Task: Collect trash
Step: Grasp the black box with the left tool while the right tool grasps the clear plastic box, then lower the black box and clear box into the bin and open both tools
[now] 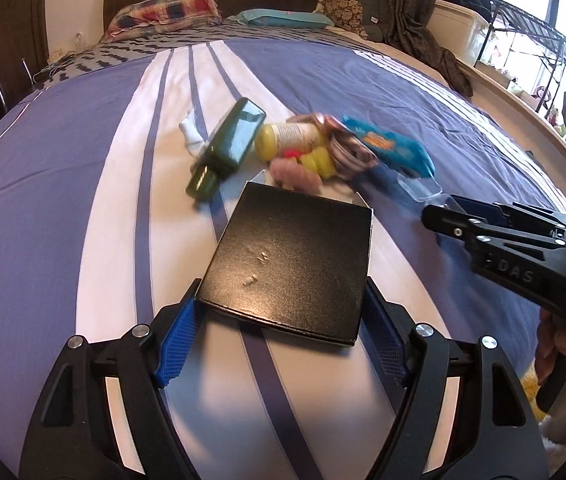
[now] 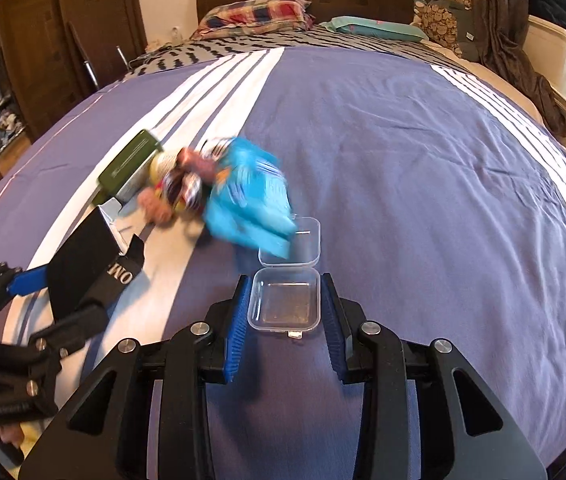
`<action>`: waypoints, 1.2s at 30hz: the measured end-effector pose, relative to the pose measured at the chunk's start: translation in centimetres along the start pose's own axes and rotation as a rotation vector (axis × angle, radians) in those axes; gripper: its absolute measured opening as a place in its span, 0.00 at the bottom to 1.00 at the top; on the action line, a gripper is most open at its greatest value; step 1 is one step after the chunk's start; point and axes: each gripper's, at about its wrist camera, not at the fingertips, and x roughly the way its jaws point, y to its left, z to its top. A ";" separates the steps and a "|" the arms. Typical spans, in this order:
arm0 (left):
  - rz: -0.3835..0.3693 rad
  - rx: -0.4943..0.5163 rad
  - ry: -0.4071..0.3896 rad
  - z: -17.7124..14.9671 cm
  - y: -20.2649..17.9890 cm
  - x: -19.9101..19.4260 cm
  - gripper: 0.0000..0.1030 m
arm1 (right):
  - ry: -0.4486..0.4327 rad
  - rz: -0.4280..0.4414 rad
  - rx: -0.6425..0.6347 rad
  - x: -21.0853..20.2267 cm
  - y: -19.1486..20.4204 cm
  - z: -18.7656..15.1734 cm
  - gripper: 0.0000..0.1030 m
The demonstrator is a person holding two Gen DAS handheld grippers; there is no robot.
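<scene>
My left gripper (image 1: 283, 312) is shut on a black box (image 1: 291, 260), held open-end forward over the bed; it also shows in the right wrist view (image 2: 83, 268). A blurred pile of trash lies at its mouth: a green bottle (image 1: 229, 142), a yellow bottle (image 1: 287, 138), a pink fluffy piece (image 1: 295, 176), a blue wrapper (image 1: 391, 146). My right gripper (image 2: 285, 304) is shut on a clear plastic hinged container (image 2: 285, 300), its lid against the blue wrapper (image 2: 249, 204). In the left wrist view the right gripper (image 1: 439, 210) enters from the right.
The trash lies on a bed with a purple and white striped cover (image 2: 403, 160). Pillows (image 2: 255, 16) and a headboard are at the far end. A wardrobe (image 2: 43, 60) stands left, a metal rack (image 1: 531, 52) and window right.
</scene>
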 end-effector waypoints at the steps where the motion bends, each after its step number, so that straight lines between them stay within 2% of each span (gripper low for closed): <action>1: 0.000 0.003 -0.001 -0.5 -0.2 -0.5 0.70 | 0.000 0.002 0.000 -0.3 -0.1 -0.1 0.34; 13: 0.018 -0.002 -0.032 -6.3 -2.5 -6.6 0.70 | -0.014 0.047 -0.030 -6.1 0.8 -6.3 0.34; 25: 0.023 0.019 -0.109 -11.4 -6.0 -13.3 0.70 | -0.141 0.085 -0.042 -14.9 2.0 -11.9 0.34; 30: 0.008 0.023 -0.087 -13.9 -6.9 -13.9 0.70 | -0.140 0.090 -0.038 -16.3 2.1 -14.2 0.34; 36: 0.013 0.031 -0.002 -17.0 -7.1 -12.3 0.70 | -0.079 0.093 -0.048 -15.2 2.3 -17.0 0.34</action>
